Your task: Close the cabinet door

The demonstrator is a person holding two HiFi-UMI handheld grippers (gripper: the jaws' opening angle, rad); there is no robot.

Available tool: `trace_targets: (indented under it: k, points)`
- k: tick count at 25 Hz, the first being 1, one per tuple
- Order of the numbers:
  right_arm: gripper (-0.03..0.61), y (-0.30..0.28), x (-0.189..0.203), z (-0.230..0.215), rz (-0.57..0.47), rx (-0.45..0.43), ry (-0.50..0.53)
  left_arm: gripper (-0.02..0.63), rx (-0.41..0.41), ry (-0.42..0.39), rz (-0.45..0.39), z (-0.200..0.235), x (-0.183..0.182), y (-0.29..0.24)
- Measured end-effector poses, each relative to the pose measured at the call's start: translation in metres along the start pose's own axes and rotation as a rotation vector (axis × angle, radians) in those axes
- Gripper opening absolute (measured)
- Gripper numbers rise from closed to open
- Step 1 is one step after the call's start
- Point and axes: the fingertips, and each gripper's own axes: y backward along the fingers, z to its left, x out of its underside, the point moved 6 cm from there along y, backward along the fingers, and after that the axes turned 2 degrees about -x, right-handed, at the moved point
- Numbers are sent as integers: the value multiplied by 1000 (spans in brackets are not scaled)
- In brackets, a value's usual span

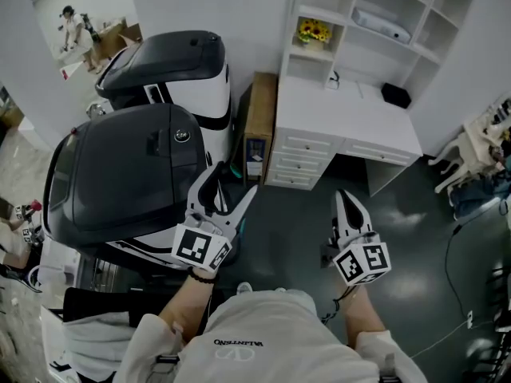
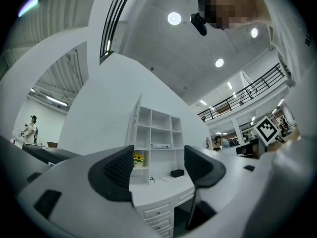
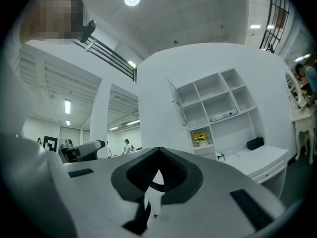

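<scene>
The left gripper (image 1: 232, 179) is released. Its two jaws stand wide apart with nothing between them, and they touch nothing. In its own view the far white desk (image 2: 158, 190) shows through the gap. The right gripper (image 1: 348, 195) is clenched. Its dark pads meet at the tips, leaving only a small hollow between them, and they hold nothing. Both grippers hang in the air near the person, well apart from the furniture, and each carries one marker cube, so there are two cubes.

The cabinet door (image 3: 177, 103) is on the far shelf unit above the desk, at the unit's upper left corner. It stands swung open, edge-on, past the left side of the open shelves, and neither gripper is near it.

On the shelf unit there is one pot of yellow flowers (image 1: 313, 30) in a left compartment and one long white device (image 1: 382, 22) on a shelf further right. One small black box (image 1: 396, 95) sits on the desktop at the right. Three stacked drawers (image 1: 297, 159) are under the left end of the desk. On the left stand two large white machines with dark lids, one near (image 1: 128, 174) and one farther (image 1: 172, 58).
</scene>
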Motion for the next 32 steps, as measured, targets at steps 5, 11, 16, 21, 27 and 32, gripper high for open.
trace_targets:
  k: [5,11,16,21,27,32]
  points:
    - [8,-9,10,10,20,5,-2,305,8,14,-1,12,5,4]
    - [8,-25,12,2,19,9,0,305,8,36,6,20,16,-9]
    - [8,-44,15,-23,20,7,-18,304,12,35,16,19,27,-38]
    - [8,-74,12,-62,9,-6,-31,304,5,18,21,23,36,-82]
    - [9,-120,5,-122,7,-49,-44,304,-20,3,23,24,49,-149]
    - [8,-157,-6,-166,0,-99,-50,304,-65,11,18,26,59,-199]
